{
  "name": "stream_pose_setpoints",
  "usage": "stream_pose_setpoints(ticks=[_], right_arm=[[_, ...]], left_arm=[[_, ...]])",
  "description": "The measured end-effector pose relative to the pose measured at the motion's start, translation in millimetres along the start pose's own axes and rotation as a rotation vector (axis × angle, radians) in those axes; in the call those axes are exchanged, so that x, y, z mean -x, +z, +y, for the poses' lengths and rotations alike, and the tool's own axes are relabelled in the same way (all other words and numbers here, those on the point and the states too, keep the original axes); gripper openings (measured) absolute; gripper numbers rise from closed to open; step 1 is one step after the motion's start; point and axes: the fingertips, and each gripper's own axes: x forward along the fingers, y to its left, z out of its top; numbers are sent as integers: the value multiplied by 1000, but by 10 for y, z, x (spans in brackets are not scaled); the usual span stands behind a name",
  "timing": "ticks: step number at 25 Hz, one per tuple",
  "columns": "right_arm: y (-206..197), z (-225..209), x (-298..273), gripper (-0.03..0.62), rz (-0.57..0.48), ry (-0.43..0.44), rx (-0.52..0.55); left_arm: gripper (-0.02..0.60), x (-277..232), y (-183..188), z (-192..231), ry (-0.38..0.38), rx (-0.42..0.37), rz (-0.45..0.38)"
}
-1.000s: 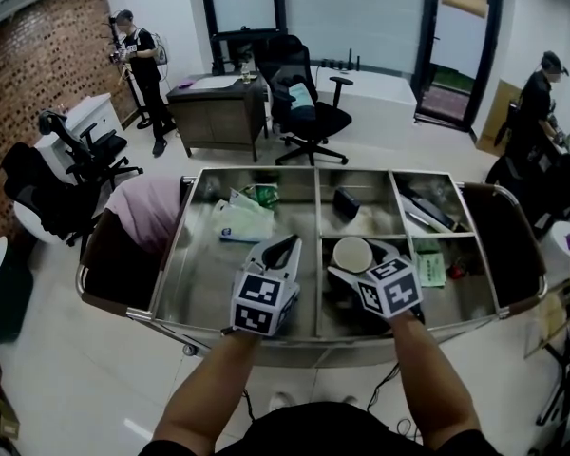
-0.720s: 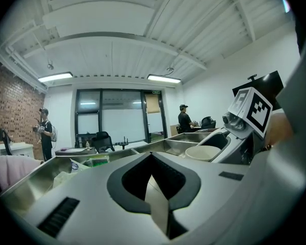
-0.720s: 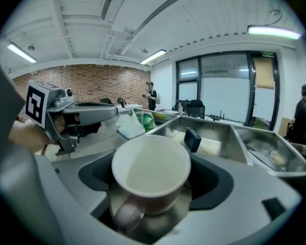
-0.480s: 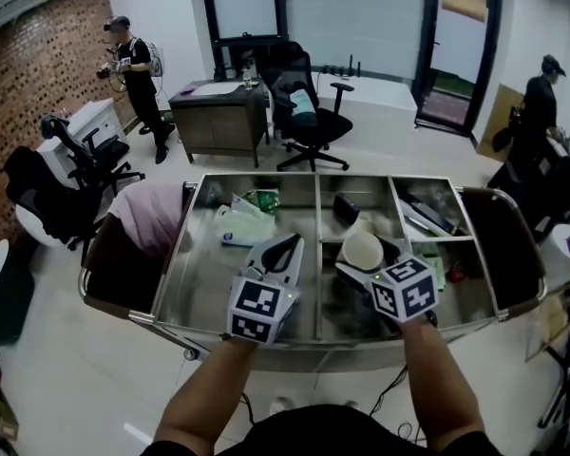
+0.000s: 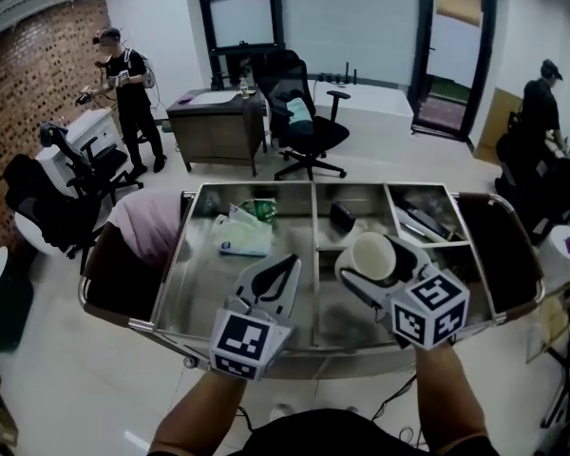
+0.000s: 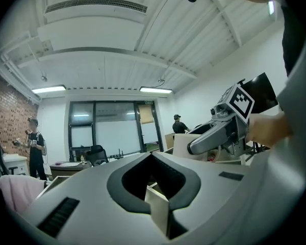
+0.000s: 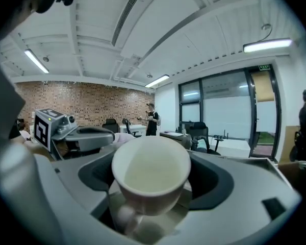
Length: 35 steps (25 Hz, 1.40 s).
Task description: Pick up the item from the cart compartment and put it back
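Note:
A white handled cup (image 5: pixel 371 254) is up above the middle compartment of the steel cart (image 5: pixel 175 266), tilted with its mouth toward me. My right gripper (image 5: pixel 376 260) is shut on the cup. In the right gripper view the cup (image 7: pixel 152 168) fills the space between the jaws of the right gripper (image 7: pixel 154 189), its handle low down. My left gripper (image 5: pixel 287 264) hovers over the cart's large left compartment, shut and empty. The left gripper view shows the left gripper (image 6: pixel 151 155) with its jaws together, and the right gripper (image 6: pixel 218 135) beyond.
The left compartment holds a white bag (image 5: pixel 242 235) and a green packet (image 5: pixel 263 207). A black object (image 5: pixel 342 217) lies at the back of the middle compartment. Small items fill the right compartments (image 5: pixel 426 213). A pink cloth (image 5: pixel 147 224) drapes the cart's left end. Office chairs, a desk and people stand beyond.
My right gripper has risen with the cup out of the middle compartment and come toward me. The left gripper has drawn slightly back, still shut.

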Motion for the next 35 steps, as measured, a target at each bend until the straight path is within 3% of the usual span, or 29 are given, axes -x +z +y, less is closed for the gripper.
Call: stream_pose_setpoints(ticks=[16,35], right_arm=[[52,269,651,442,-71,11,-19],[-256,489,1016,442,-26,13,-36]], left_arm=[[0,454,195,-274,-9,36,-61],[0,744,-4,-439,3,60,-18]])
